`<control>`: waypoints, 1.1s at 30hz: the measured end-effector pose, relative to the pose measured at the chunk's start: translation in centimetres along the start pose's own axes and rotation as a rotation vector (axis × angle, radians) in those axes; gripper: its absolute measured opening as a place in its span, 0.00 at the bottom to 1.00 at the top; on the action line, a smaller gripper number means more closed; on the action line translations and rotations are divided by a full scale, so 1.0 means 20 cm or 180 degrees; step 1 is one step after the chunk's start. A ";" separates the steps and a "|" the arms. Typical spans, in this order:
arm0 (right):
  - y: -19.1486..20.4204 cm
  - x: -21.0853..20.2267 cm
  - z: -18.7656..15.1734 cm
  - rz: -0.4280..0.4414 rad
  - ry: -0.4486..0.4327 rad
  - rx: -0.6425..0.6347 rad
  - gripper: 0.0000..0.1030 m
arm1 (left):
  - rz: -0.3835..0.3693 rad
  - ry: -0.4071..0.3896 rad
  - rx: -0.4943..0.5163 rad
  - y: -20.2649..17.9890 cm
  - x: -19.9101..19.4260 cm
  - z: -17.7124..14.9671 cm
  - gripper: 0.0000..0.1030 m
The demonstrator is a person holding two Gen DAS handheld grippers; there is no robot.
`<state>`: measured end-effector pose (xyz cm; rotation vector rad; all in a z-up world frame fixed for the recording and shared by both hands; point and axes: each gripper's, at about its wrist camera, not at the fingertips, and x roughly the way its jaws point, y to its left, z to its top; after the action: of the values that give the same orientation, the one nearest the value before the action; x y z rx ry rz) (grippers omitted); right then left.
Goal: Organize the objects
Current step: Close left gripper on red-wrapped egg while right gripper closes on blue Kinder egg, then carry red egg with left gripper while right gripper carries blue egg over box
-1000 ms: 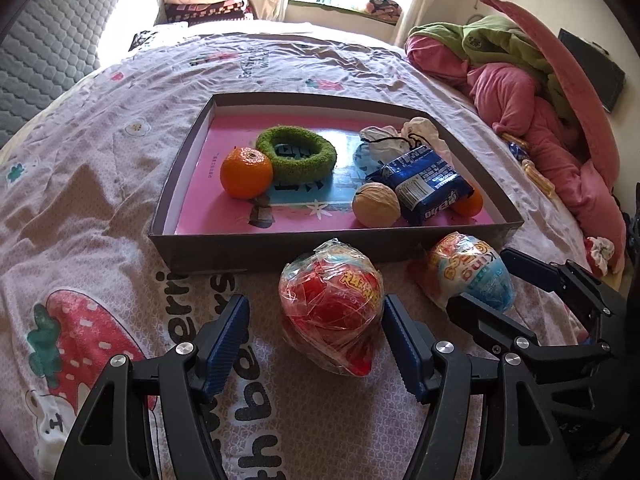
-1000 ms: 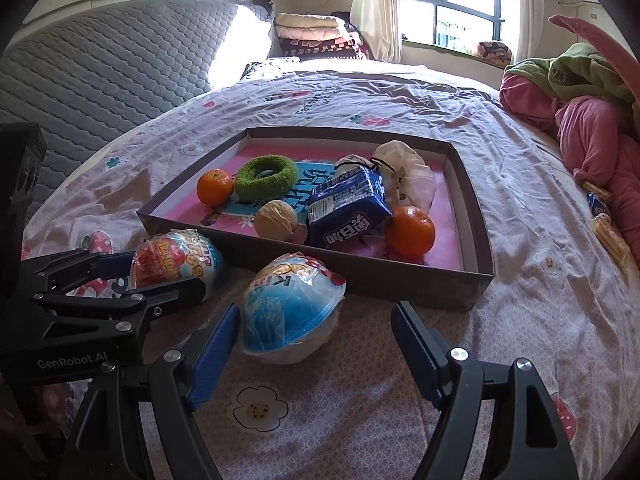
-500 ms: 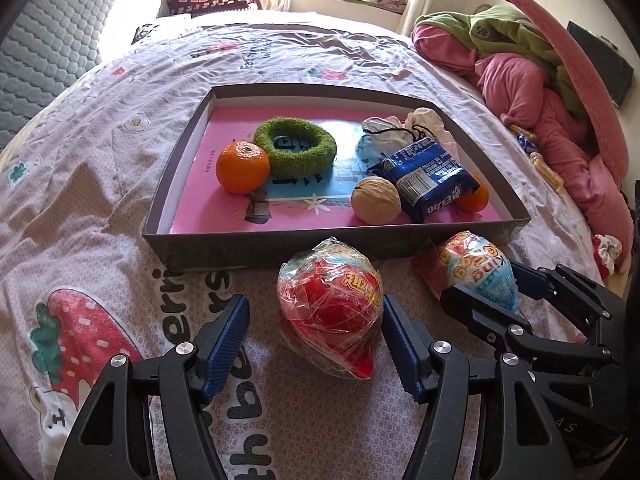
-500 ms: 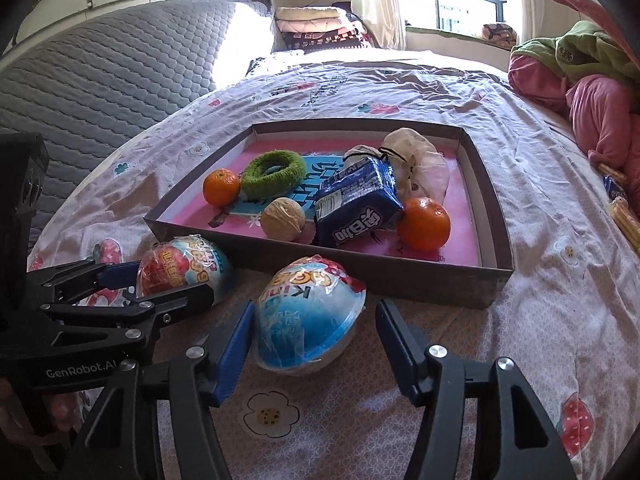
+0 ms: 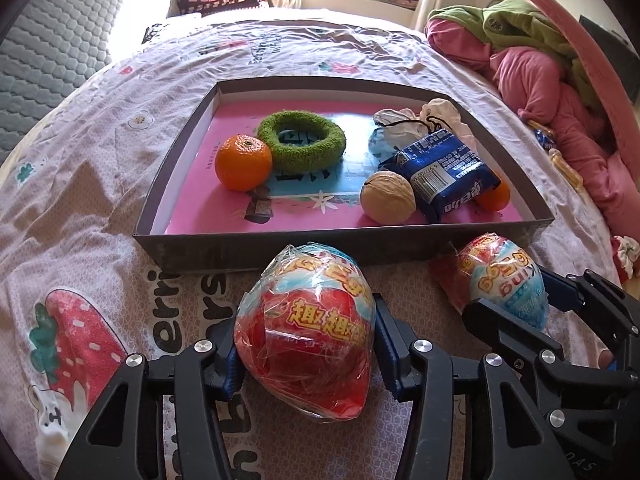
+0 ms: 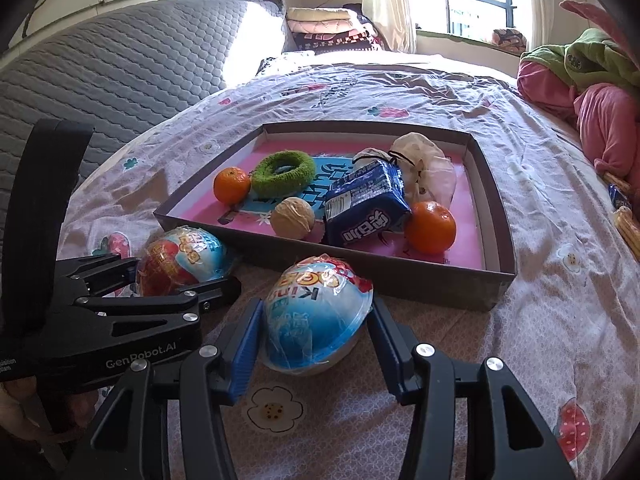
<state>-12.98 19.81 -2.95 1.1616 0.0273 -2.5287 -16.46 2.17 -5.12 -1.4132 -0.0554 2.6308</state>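
Observation:
A red foil-wrapped toy egg [image 5: 308, 336] lies on the bedsheet just in front of the shallow brown tray [image 5: 280, 248]. My left gripper [image 5: 306, 344] is closing, and its blue pads touch both sides of this egg. To its right sits a blue toy egg [image 6: 316, 320], where my right gripper [image 6: 314, 336] is also closing with its pads against the wrapper. In the tray lie two oranges [image 5: 243, 163], a green fuzzy ring [image 5: 302, 146], a walnut [image 5: 387, 203], a blue snack packet [image 5: 448, 176] and a white pouch [image 5: 436, 114].
The tray's front wall [image 6: 400, 276] stands right behind both eggs. Pink and green bedding [image 5: 560, 92] is heaped on the right. A grey quilted headboard [image 6: 120, 64] runs along the left, with folded blankets [image 6: 332, 28] at the back. Wrapped snack sticks [image 6: 628, 228] lie at the right edge.
Both pairs of jaws have closed in from wide open onto their eggs, the right pair first and the left pair after it. Neither hand has shifted much.

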 end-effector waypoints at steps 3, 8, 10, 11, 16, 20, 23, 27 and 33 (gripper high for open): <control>0.00 -0.01 0.00 0.0002 -0.0015 0.0006 0.51 | -0.0032 -0.0025 0.0005 0.00 -0.02 -0.01 0.52; -0.01 -0.03 0.01 -0.0020 -0.0067 0.0008 0.51 | -0.0028 -0.0121 0.0027 -0.02 -0.09 -0.02 0.52; 0.00 -0.04 0.01 -0.0060 -0.0102 -0.0027 0.51 | -0.0009 -0.0176 0.0024 -0.01 -0.12 -0.02 0.52; 0.00 -0.05 0.01 -0.0087 -0.0128 -0.0048 0.51 | -0.0002 -0.0209 0.0025 -0.01 -0.14 -0.01 0.52; 0.02 -0.12 0.03 -0.0144 -0.0294 -0.0130 0.51 | 0.0038 -0.0371 0.0022 -0.01 -0.24 0.00 0.52; 0.02 -0.18 0.04 -0.0195 -0.0397 -0.0163 0.51 | 0.0038 -0.0461 0.0019 -0.02 -0.32 0.01 0.52; 0.02 -0.22 0.06 -0.0198 -0.0470 -0.0145 0.51 | 0.0053 -0.0520 0.0029 -0.04 -0.36 0.02 0.52; 0.01 -0.26 0.07 -0.0213 -0.0566 -0.0146 0.51 | 0.0079 -0.0604 0.0049 -0.06 -0.43 0.02 0.52; 0.01 -0.35 0.09 -0.0194 -0.0731 -0.0144 0.51 | 0.0118 -0.0730 0.0082 -0.09 -0.51 0.04 0.52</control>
<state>-9.97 21.48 3.38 0.8597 0.0624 -2.6844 -11.31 2.50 3.94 -1.1090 -0.0219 2.8010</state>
